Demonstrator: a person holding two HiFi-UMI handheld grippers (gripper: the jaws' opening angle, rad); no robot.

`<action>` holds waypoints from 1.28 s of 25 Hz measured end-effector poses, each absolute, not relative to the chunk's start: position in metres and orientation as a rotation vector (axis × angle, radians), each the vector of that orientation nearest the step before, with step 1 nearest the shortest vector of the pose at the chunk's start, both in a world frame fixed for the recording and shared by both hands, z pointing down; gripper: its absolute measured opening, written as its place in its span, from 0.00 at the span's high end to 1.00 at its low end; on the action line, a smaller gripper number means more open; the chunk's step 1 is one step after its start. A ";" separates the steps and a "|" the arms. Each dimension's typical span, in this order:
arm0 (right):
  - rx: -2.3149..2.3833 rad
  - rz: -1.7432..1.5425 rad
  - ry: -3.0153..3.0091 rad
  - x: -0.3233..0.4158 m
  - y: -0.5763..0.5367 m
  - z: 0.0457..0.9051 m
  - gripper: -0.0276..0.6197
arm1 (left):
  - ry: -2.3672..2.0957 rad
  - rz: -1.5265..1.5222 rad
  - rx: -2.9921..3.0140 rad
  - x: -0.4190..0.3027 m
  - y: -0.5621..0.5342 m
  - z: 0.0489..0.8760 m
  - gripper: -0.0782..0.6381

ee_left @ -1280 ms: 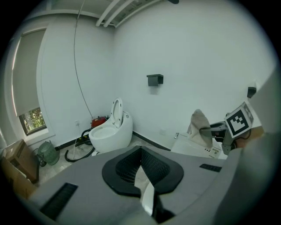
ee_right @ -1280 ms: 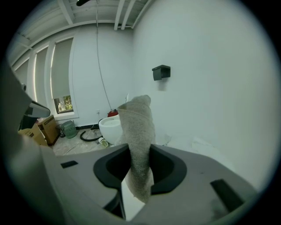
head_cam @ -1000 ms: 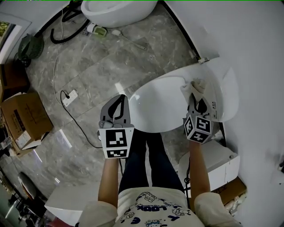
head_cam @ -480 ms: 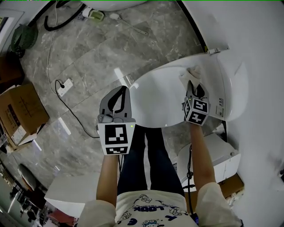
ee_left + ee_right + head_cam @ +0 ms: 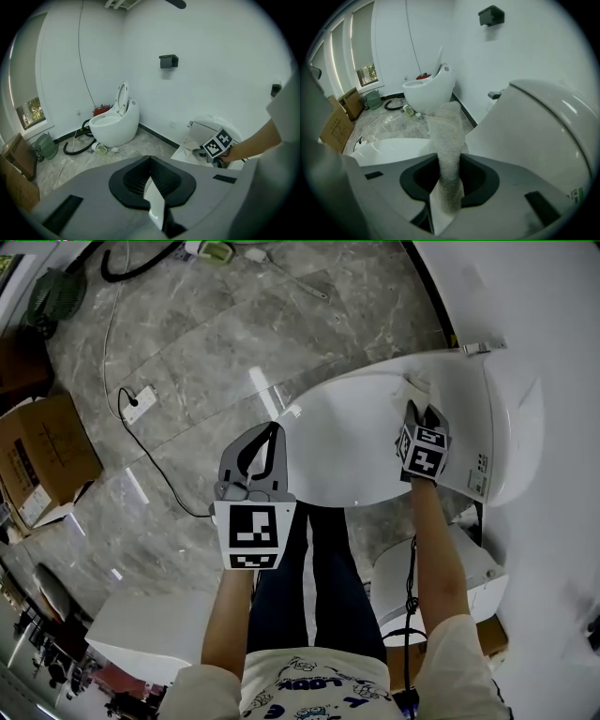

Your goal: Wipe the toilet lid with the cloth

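Cloth (image 5: 447, 140): beige, pinched in right claw (image 5: 419, 416), held upon the white toilet lid (image 5: 347, 442) toward its rear end. Left claw (image 5: 260, 448): pressed together, empty, held clear beside the lid's front edge. Risk judged: with only a narrow fold pinched, the cloth may be dragged loose, so bare claw is scraped over the lid.

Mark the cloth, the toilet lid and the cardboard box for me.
cloth (image 5: 446, 140): right gripper view, middle of the strip pinched between the jaws.
toilet lid (image 5: 347, 442): head view, bare middle of its top.
cardboard box (image 5: 42, 460): head view, its top face.
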State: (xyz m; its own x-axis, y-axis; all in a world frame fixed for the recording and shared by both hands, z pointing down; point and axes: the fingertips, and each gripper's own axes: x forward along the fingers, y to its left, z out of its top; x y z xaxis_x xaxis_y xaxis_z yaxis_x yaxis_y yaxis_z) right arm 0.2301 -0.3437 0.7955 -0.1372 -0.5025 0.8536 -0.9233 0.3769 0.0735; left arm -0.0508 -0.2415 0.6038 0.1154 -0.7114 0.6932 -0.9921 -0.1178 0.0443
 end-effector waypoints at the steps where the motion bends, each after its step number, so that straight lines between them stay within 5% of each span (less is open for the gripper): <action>1: 1.233 0.623 -1.773 0.229 -0.344 0.801 0.80 | -1.645 0.721 1.884 -0.051 -0.239 0.606 0.89; 32: 0.942 0.488 -1.848 0.087 -0.276 0.824 0.80 | -1.709 0.670 1.755 -0.110 -0.159 0.622 0.89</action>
